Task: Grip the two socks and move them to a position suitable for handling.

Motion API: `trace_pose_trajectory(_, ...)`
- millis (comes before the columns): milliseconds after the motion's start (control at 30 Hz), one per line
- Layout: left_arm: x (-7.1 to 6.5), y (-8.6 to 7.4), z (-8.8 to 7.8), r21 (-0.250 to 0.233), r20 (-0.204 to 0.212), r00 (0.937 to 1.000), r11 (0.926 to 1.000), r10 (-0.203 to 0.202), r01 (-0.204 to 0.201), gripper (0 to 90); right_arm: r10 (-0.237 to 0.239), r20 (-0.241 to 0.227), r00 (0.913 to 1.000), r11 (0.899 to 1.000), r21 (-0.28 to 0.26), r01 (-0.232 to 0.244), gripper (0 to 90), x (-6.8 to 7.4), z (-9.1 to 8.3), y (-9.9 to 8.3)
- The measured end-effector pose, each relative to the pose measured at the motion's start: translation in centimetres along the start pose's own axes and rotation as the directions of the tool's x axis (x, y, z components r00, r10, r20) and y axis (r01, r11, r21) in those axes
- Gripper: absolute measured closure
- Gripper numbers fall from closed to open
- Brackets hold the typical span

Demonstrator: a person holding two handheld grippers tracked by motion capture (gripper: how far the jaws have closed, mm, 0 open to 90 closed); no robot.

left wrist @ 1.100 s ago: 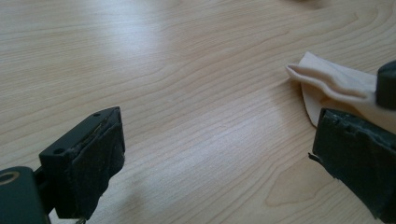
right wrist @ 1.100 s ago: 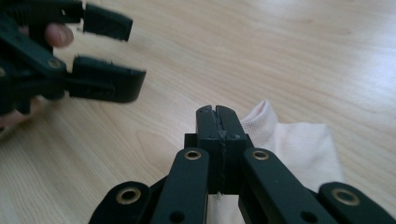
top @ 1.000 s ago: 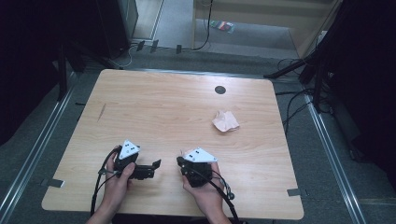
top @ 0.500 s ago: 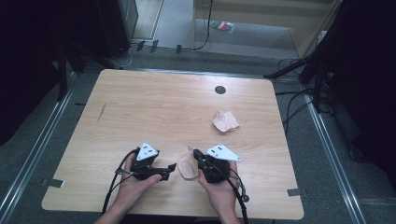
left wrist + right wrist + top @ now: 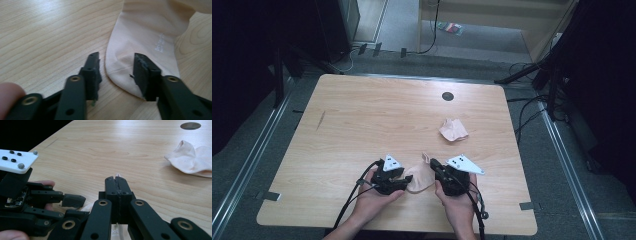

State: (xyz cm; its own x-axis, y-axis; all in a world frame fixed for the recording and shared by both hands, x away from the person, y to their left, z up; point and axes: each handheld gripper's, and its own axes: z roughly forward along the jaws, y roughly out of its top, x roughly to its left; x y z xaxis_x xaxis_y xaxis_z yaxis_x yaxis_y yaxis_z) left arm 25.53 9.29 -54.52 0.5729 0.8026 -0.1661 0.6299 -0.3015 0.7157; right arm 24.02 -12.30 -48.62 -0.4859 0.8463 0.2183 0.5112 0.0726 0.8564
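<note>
Lying flat near the front edge of the worktop [image 5: 362, 120], the pale sock [image 5: 418, 179] sat right between the two hands, and the right gripper [image 5: 435, 166] had its fingers pressed together on a bit of that sock's fabric. On the other side the left gripper [image 5: 116, 68] had just been closing its fingers, which stood partly spread around the sock's rounded end, the right one over the fabric and the left one on bare wood, not squeezing it yet. Further back toward the right edge, a second crumpled sock [image 5: 453, 130] lay well apart from both.
</note>
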Motion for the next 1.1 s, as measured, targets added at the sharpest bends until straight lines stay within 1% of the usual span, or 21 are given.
trace_pose_trajectory(33, 0.0, 0.0, 0.0, 0.000, -0.014, 0.9999, 1.0000, 0.000, 0.000, 66.5, 0.001, 0.000, 1.0000, 1.000, 0.000, -0.001, 90.0, 0.0, 0.0, 0.0)
trace_pose_trajectory(67, 0.2, -0.1, 0.0, 0.004, -0.006, 0.9999, 1.0000, 0.008, -0.008, 76.8, 0.001, 0.000, 1.0000, 1.000, 0.000, -0.001, 90.0, 0.0, 0.0, 0.0)
trace_pose_trajectory(100, 0.3, -0.1, 0.0, 0.003, 0.008, 0.9999, 0.9999, 0.012, -0.012, 83.1, 0.001, 0.000, 1.0000, 1.000, 0.001, -0.001, 90.0, 0.1, 0.0, 0.0)
trace_pose_trajectory(133, 0.4, -0.2, -0.1, -0.001, 0.024, 0.9997, 1.0000, 0.008, -0.008, 87.5, 0.000, 0.001, 1.0000, 1.000, 0.000, 0.000, 90.0, 0.1, 0.0, 0.0)
trace_pose_trajectory(167, 0.6, -0.2, -0.1, -0.002, 0.033, 0.9995, 1.0000, 0.005, -0.005, 90.0, -0.002, 0.004, 1.0000, 1.000, -0.001, 0.002, 90.0, 0.1, 0.0, 0.0)
trace_pose_trajectory(233, 0.8, -0.1, -0.6, -0.016, 0.055, 0.9985, 0.9998, 0.009, -0.008, 90.0, -0.003, 0.010, 0.9999, 1.000, -0.005, 0.003, 90.0, 0.1, -0.2, 0.1)
trace_pose_trajectory(267, 1.0, -0.1, -0.9, -0.025, 0.056, 0.9983, 0.9996, 0.014, -0.013, 90.0, -0.005, 0.010, 0.9999, 1.000, -0.011, 0.005, 90.0, 0.1, -0.3, 0.1)
trace_pose_trajectory(300, 1.1, -0.1, -1.4, -0.034, 0.070, 0.9975, 0.9994, 0.010, -0.008, 90.0, -0.002, 0.015, 0.9999, 1.000, -0.013, 0.002, 90.0, 0.1, -0.5, 0.2)
trace_pose_trajectory(333, 1.3, -0.1, -1.8, -0.044, 0.070, 0.9975, 0.9990, 0.010, -0.007, 90.0, -0.006, 0.017, 0.9998, 1.000, -0.020, 0.006, 90.0, 0.0, -0.6, 0.2)
trace_pose_trajectory(400, 1.8, -0.2, -2.7, -0.047, 0.079, 0.9968, 0.9988, 0.016, -0.012, 90.0, -0.003, 0.026, 0.9997, 1.000, -0.024, 0.004, 90.0, -0.2, -1.0, 0.3)
trace_pose_trajectory(467, 2.3, -0.4, -3.6, -0.043, 0.076, 0.9970, 0.9990, 0.014, -0.010, 90.0, 0.008, 0.027, 0.9996, 1.000, -0.028, -0.007, 90.0, -0.4, -1.5, 0.2)
trace_pose_trajectory(567, 3.0, -0.9, -4.6, -0.044, 0.079, 0.9969, 0.9990, 0.003, 0.000, 90.0, 0.010, 0.033, 0.9994, 1.000, -0.028, -0.009, 90.0, -0.6, -2.1, -0.2)
trace_pose_trajectory(633, 3.3, -1.3, -5.3, -0.038, 0.089, 0.9960, 0.9992, -0.009, 0.013, 90.0, 0.036, 0.031, 0.9989, 0.999, -0.023, -0.035, 90.0, -0.8, -2.6, -0.8)
trace_pose_trajectory(733, 3.5, -1.9, -6.1, -0.021, 0.090, 0.9960, 0.9998, -0.004, 0.005, 90.0, 0.052, 0.042, 0.9978, 0.998, -0.025, -0.051, 90.0, -1.0, -3.2, -2.0)
trace_pose_trajectory(833, 3.8, -2.5, -6.8, -0.004, 0.098, 0.9951, 1.0000, -0.001, 0.001, 90.0, 0.079, 0.037, 0.9962, 0.997, -0.016, -0.078, 90.0, -1.0, -3.6, -3.0)
trace_pose_trajectory(933, 4.1, -3.0, -6.9, 0.024, 0.108, 0.9942, 0.9997, 0.000, -0.003, 90.0, 0.106, 0.026, 0.9940, 0.994, 0.000, -0.106, 90.0, -0.8, -3.9, -4.1)
trace_pose_trajectory(967, 4.3, -3.2, -6.8, 0.029, 0.109, 0.9940, 0.9996, -0.003, -0.001, 90.0, 0.101, 0.028, 0.9945, 0.995, 0.007, -0.101, 90.0, -0.7, -3.9, -4.4)
trace_pose_trajectory(1000, 4.5, -3.3, -6.7, 0.034, 0.116, 0.9931, 0.9994, -0.014, 0.010, 90.0, 0.091, 0.033, 0.9953, 0.996, 0.016, -0.092, 90.0, -0.5, -3.8, -4.8)
trace_pose_trajectory(1033, 4.8, -3.4, -6.5, 0.027, 0.128, 0.9913, 0.9993, -0.029, 0.026, 90.0, 0.084, 0.035, 0.9959, 0.996, 0.024, -0.084, 90.0, -0.4, -3.7, -5.1)
trace_pose_trajectory(1067, 5.0, -3.4, -6.3, 0.017, 0.129, 0.9906, 0.9989, -0.046, 0.044, 90.0, 0.084, 0.039, 0.9957, 0.996, 0.034, -0.085, 90.0, -0.3, -3.5, -5.4)
trace_pose_trajectory(1100, 5.1, -3.4, -6.0, 0.009, 0.116, 0.9921, 0.9988, -0.048, 0.047, 90.0, 0.083, 0.043, 0.9956, 0.995, 0.042, -0.085, 90.0, -0.4, -3.2, -5.6)
